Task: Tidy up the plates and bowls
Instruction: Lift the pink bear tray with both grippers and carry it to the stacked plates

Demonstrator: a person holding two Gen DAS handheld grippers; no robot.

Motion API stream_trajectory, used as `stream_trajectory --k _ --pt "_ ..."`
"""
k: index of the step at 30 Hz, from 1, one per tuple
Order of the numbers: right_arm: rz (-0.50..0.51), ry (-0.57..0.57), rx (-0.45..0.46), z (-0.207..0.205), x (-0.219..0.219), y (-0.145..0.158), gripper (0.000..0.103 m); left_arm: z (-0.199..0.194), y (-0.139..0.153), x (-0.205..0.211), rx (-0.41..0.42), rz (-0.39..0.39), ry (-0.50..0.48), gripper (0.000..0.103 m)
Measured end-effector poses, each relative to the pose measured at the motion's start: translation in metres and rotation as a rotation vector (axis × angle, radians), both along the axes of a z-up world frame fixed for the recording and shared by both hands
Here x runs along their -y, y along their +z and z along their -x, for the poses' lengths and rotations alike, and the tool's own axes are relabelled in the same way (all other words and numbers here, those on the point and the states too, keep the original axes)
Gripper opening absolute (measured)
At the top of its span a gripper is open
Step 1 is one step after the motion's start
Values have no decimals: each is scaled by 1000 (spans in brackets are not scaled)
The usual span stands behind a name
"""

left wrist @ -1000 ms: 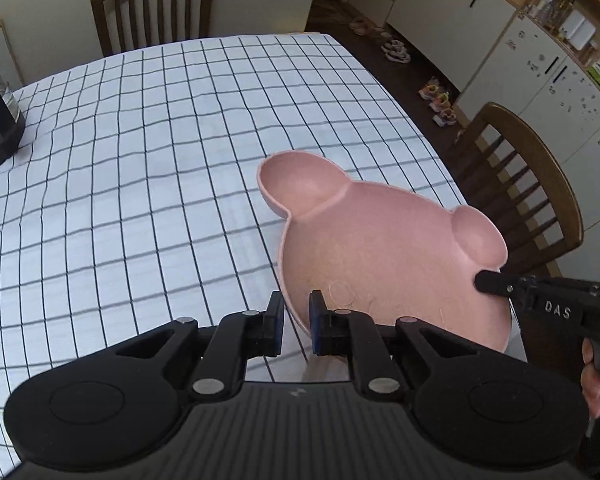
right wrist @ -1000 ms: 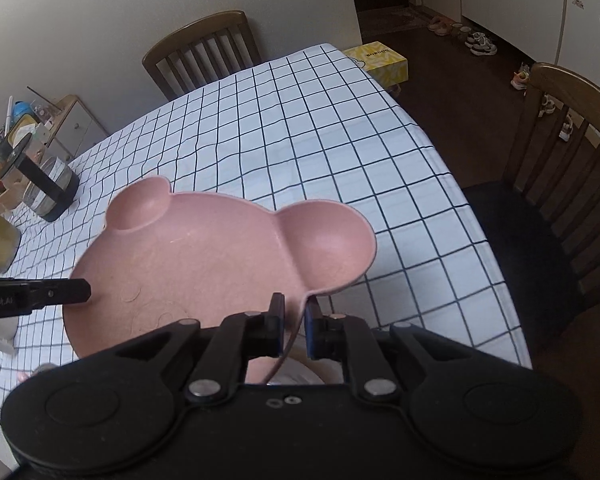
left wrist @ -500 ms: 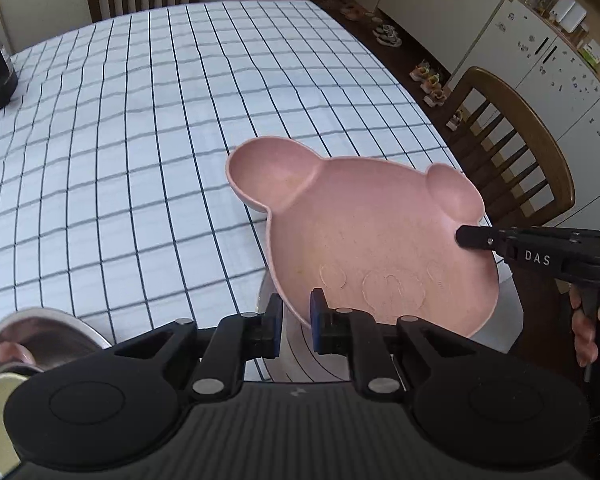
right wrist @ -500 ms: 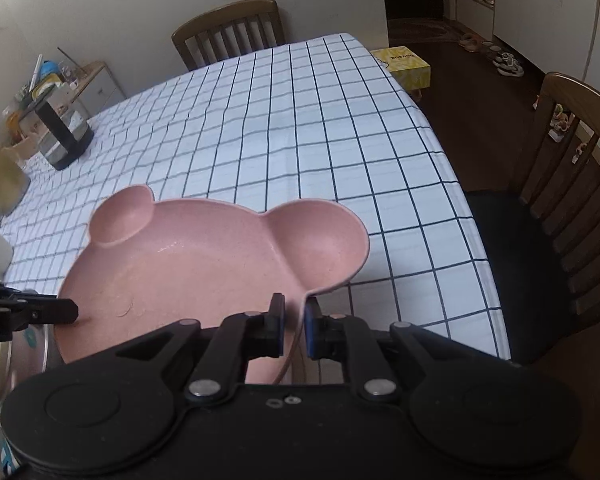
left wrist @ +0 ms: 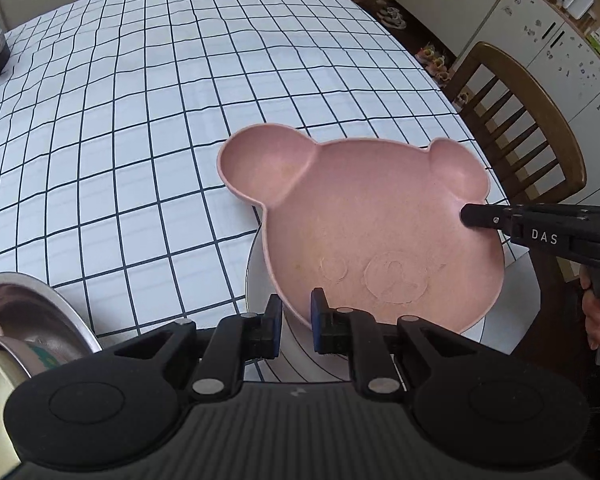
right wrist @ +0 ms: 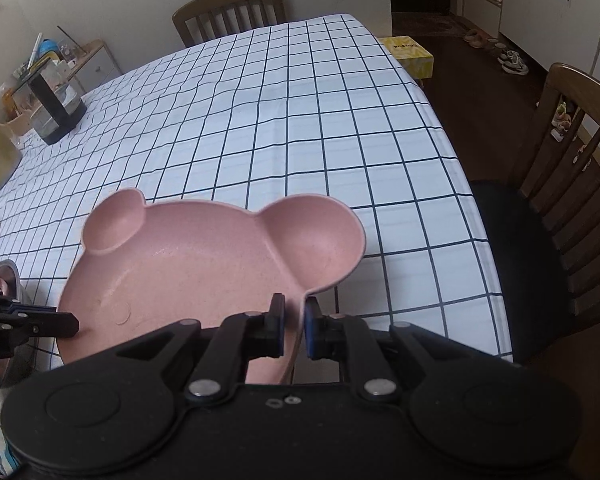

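A pink bear-shaped plate (left wrist: 372,232) with two ear compartments sits over a white plate (left wrist: 260,280) near the table's front right corner. My left gripper (left wrist: 296,330) is shut on the pink plate's near rim. My right gripper (right wrist: 294,330) is shut on its rim beside one ear, and it shows as a black arm at the right in the left wrist view (left wrist: 540,228). The pink plate also fills the lower left of the right wrist view (right wrist: 188,268). A steel bowl (left wrist: 32,320) stands at the lower left.
The table has a white checked cloth (left wrist: 160,100). A wooden chair (left wrist: 532,128) stands at the right side, another (right wrist: 228,8) at the far end. A black-handled glass jar (right wrist: 56,108) stands far left. A yellow box (right wrist: 410,54) lies on the floor.
Both grippers have carried the pink plate back toward the near edge and lowered it over the white plate. The steel bowl has come further into view at the left.
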State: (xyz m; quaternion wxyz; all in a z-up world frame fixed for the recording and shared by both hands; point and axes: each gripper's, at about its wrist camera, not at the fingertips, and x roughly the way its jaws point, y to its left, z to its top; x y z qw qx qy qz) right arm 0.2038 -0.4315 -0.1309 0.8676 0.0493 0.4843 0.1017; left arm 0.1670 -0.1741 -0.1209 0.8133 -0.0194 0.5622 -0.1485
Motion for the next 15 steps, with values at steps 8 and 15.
stream_trajectory --k 8,15 --pt "30 38 -9 -1 -6 -4 11 1 -12 -2 -31 -8 8 13" --pt "76 28 -15 -2 -13 -6 19 0 -13 -3 -29 -8 -1 13"
